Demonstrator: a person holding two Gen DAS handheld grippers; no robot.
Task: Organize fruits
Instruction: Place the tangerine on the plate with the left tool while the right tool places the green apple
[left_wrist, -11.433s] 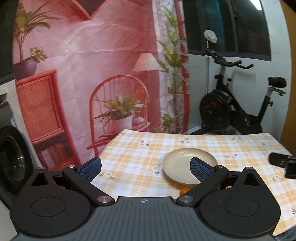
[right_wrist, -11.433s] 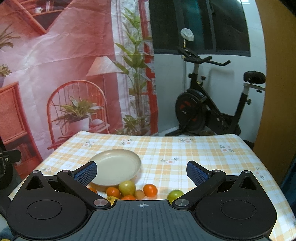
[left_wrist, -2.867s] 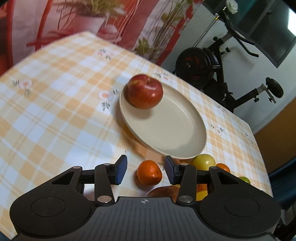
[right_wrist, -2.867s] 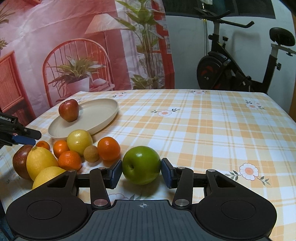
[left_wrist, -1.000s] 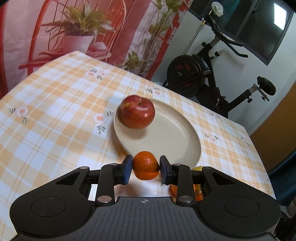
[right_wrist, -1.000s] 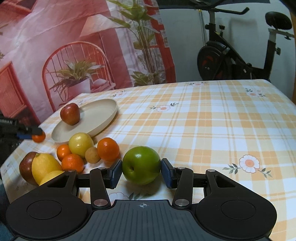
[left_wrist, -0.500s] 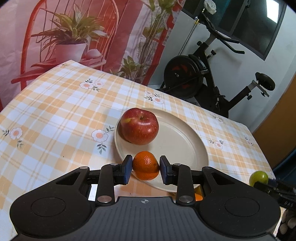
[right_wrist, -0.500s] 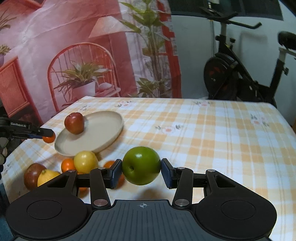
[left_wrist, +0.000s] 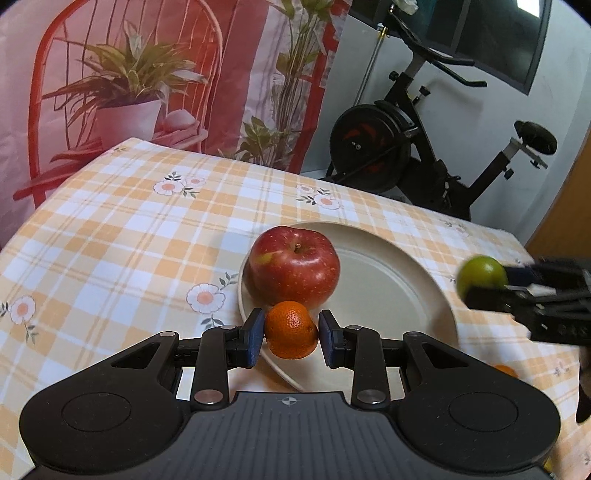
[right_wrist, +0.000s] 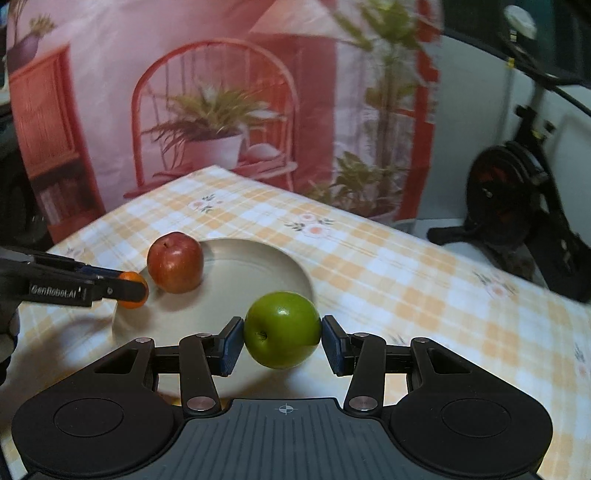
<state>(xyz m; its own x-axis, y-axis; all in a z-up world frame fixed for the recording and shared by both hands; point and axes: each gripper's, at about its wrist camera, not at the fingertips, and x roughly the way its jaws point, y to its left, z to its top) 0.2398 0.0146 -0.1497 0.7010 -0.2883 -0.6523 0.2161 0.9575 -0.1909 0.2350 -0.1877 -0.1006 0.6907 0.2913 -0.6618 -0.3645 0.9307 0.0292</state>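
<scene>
My left gripper (left_wrist: 291, 336) is shut on a small orange (left_wrist: 291, 329) and holds it over the near rim of the beige plate (left_wrist: 406, 291), just in front of a red apple (left_wrist: 293, 272) that lies on the plate. My right gripper (right_wrist: 283, 342) is shut on a green apple (right_wrist: 282, 334) and holds it above the plate's (right_wrist: 240, 280) near right edge. In the right wrist view the left gripper (right_wrist: 129, 286) with its orange (right_wrist: 133, 283) comes in from the left beside the red apple (right_wrist: 175, 261). In the left wrist view the right gripper (left_wrist: 487, 282) with the green apple (left_wrist: 480, 275) comes in from the right.
The table has an orange-and-white checked cloth (left_wrist: 129, 229). Another orange (left_wrist: 506, 370) lies on the cloth at the right. An exercise bike (left_wrist: 424, 147) stands behind the table, and a printed backdrop (left_wrist: 147, 74) hangs at the back left.
Both grippers have moved in over the plate with their fruit. The right gripper swung left and now appears with the green apple at the plate's right side in the left wrist view.
</scene>
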